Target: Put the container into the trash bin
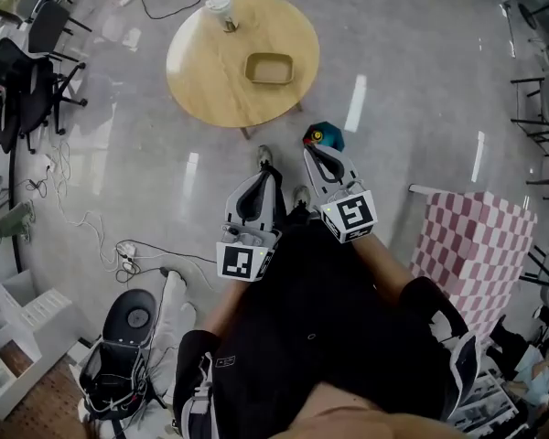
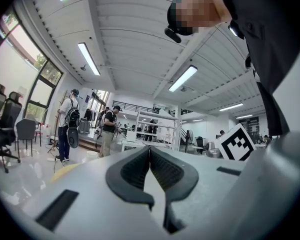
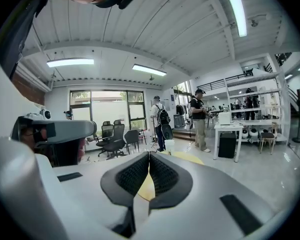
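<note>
A: Start at the left. What's there?

B: Black office chairs (image 1: 23, 67), well apart from anything that matters. Then the round wooden surface (image 1: 210, 76) on the far side, with a lidded cup (image 1: 221, 7) near its far edge.

A: And the container?

B: The container (image 1: 269, 68) is a shallow tan tray lying open side up on that surface, right of the cup and apart from it. Nothing touches it.

A: The tools?

B: The left tool (image 1: 266, 177) is held level, close in front of the person (image 1: 329, 337), pointing towards the surface. Its own view shows the pads (image 2: 140, 166) pressed together at the tips with nothing between them. The right tool (image 1: 312, 152) is just beside it, tipped slightly downward, likewise clenched and empty.

A: Why closed so far out?

B: My guess is that they're simply carried as a pair on the approach, since the tray lies well beyond their tips. Both would have to open before any grasp, and the tray's thin rim looks the likeliest hold.

A: The bin?

B: A small teal thing (image 1: 328, 136) sits on the floor (image 1: 393, 80) just beyond the right tool, near the surface's near edge. Whether that's the trash bin I cannot tell. Farther right is a pink-and-white chequered cover (image 1: 476, 240), not involved.
</note>
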The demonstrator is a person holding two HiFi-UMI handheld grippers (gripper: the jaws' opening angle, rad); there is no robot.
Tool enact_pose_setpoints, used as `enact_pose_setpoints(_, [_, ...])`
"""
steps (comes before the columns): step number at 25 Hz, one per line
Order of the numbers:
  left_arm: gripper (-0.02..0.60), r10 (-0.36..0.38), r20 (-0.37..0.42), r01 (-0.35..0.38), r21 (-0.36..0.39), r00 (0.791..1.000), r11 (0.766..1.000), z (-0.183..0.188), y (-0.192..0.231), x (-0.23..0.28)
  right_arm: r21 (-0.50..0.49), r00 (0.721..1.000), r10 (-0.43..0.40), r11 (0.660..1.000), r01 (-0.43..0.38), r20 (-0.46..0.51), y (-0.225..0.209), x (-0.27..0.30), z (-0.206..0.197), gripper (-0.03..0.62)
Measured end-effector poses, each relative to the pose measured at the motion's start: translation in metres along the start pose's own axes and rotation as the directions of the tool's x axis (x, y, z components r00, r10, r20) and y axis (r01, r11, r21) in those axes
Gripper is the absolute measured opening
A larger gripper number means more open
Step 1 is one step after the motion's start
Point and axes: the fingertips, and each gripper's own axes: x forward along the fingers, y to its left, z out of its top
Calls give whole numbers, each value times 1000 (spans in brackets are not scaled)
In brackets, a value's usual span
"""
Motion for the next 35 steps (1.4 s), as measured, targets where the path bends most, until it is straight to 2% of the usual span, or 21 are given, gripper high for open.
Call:
enact_pose_setpoints(9, [11,-27,-16,27,-13,1000,1000,4,72,69,-2,998,-36,999,36,-60,-37,85,2,28])
enact_pose_setpoints(17, [11,-49,-18,48,-43,999,998,9,126,125,-31,981,-55,998,50,-184,-70,159,-24,28])
enact_pose_setpoints(21, [11,-59,-90,56,-34,994,998,-8,149,141,-75,957,-40,997,19,-287,-82,196,-53,29])
enact_pose_setpoints(23, [11,-56,-128,53,-27,990,998,-14,161,147,-93,935,-19,996,-15,-354,-86,212,-71,29])
enact_pose_setpoints(25, [11,-48,-128,43,-42,991,998,-14,172,154,-109,902,6,992,-58,-431,-90,227,-92,31])
enact_pose_setpoints(30, [11,-32,-113,24,-76,993,997,-15,196,173,-172,789,16,973,-154,-614,-99,255,-149,38])
enact_pose_setpoints(32, [11,-29,-114,20,-86,993,996,-15,203,180,-245,744,-15,949,-201,-668,-106,264,-170,62])
enact_pose_setpoints(34, [11,-42,-132,32,-77,990,997,-19,205,185,-340,699,-68,904,-259,-712,-115,270,-191,117])
enact_pose_setpoints(35, [11,-48,-138,38,-73,989,997,-21,206,187,-376,677,-90,880,-289,-731,-118,272,-203,124])
